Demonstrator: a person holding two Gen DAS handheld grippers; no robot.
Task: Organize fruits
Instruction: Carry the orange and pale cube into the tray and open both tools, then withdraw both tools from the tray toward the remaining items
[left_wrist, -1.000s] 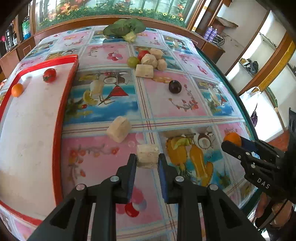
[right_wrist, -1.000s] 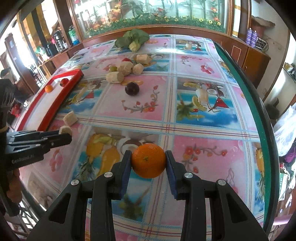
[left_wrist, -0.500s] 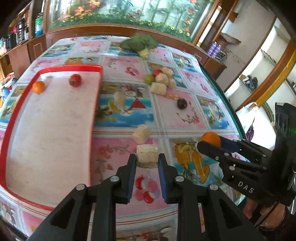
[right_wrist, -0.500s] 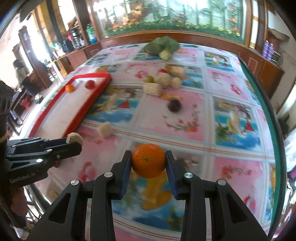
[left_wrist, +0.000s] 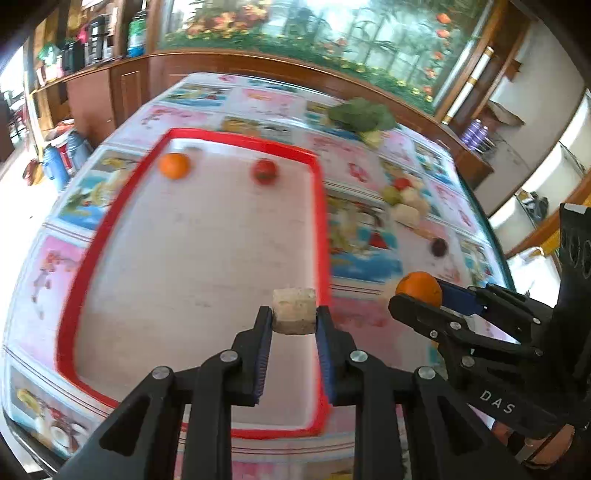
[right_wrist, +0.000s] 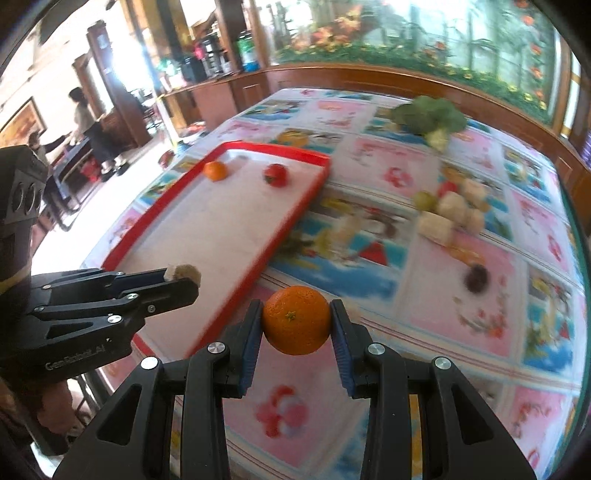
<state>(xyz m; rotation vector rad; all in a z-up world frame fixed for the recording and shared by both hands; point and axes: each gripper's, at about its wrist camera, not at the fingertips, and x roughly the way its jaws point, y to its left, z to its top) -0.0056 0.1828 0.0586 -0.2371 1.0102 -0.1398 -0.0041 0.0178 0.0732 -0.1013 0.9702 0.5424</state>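
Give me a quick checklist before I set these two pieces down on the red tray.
1. Left gripper firmly holds the pale chunk: ok.
2. Right gripper firmly holds the orange: ok.
3. Pale chunk over the red tray: ok, near its right rim.
4. Orange over the tray: not ok, it is off the tray's near right side, over the tablecloth.
5. Free space on the tray: ok; only a small orange and a tomato sit at the far end.
6. Height above the tray: cannot tell.
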